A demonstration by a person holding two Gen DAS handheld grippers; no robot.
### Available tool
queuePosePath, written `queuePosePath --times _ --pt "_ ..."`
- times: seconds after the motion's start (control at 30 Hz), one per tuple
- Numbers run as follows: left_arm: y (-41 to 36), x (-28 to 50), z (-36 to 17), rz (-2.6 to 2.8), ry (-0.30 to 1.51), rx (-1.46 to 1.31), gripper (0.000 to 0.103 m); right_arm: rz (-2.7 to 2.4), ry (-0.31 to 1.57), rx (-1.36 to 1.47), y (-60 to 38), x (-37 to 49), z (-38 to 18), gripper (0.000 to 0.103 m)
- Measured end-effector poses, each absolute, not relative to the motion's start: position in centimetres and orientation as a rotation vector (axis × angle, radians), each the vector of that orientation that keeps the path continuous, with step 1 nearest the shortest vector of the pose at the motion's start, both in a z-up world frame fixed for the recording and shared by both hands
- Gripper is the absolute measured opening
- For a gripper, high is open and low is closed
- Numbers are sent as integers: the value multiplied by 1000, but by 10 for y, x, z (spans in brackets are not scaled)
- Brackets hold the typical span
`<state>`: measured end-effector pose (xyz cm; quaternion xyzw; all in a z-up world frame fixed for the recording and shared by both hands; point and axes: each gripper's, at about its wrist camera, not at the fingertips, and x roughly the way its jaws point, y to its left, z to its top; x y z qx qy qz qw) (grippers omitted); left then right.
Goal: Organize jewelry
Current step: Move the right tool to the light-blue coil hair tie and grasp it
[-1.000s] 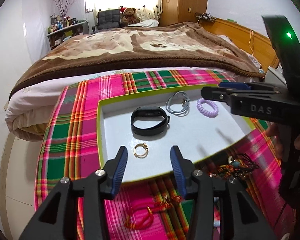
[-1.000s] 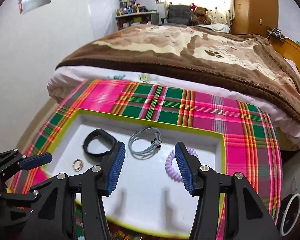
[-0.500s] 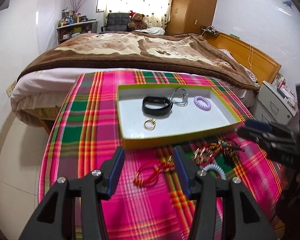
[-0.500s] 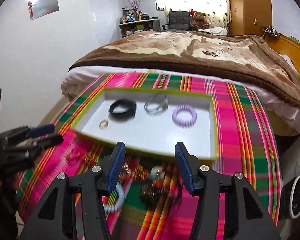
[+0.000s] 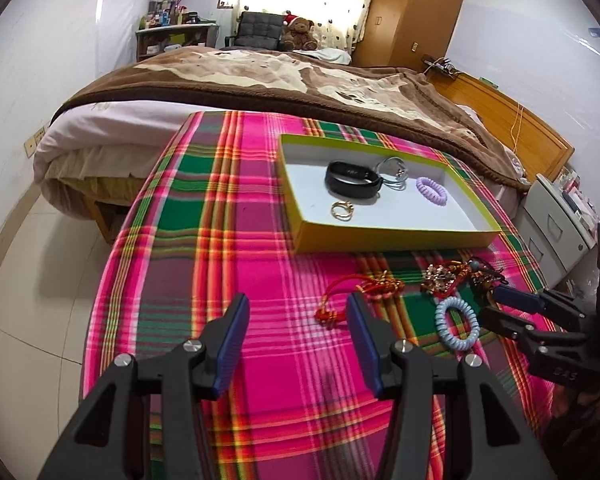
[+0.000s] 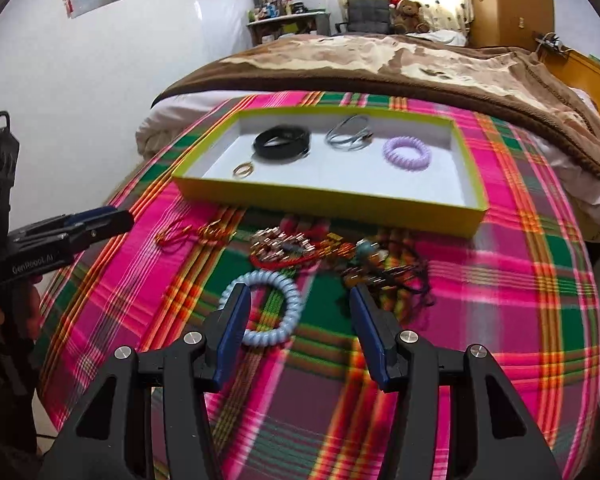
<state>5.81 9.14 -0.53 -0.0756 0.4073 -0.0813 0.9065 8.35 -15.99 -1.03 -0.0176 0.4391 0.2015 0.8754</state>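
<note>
Plaid tablecloth (image 5: 236, 208) beside bed (image 5: 260, 76); left tool (image 5: 296, 320) and right tool (image 6: 296, 312) gape empty.

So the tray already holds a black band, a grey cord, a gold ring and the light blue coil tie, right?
Not quite. The coil tie in the tray is purple; the light blue one lies on the cloth outside it, as the right wrist view shows. The black band, grey cord and gold ring are in the tray.
</note>
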Motion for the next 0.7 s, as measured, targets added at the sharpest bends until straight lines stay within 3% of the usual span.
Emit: queuePosePath --times 0.13,0.23,0.43,0.6,0.7 --pt "92 57 -5 -176 841 -153 52 384 941 -53 -157 89 -18 50" --pt "88 61 -5 -192 845 -136 52 369 958 -85 -154 90 -23 40" --pt "77 70 -4 -229 860 -106 52 378 967 -111 -150 89 -28 38" --pt "66 77 -4 -259 865 -78 52 372 959 -151 -147 85 -27 13" --pt "57 82 -6 -295 879 -58 52 375 959 -144 -149 83 -27 10"
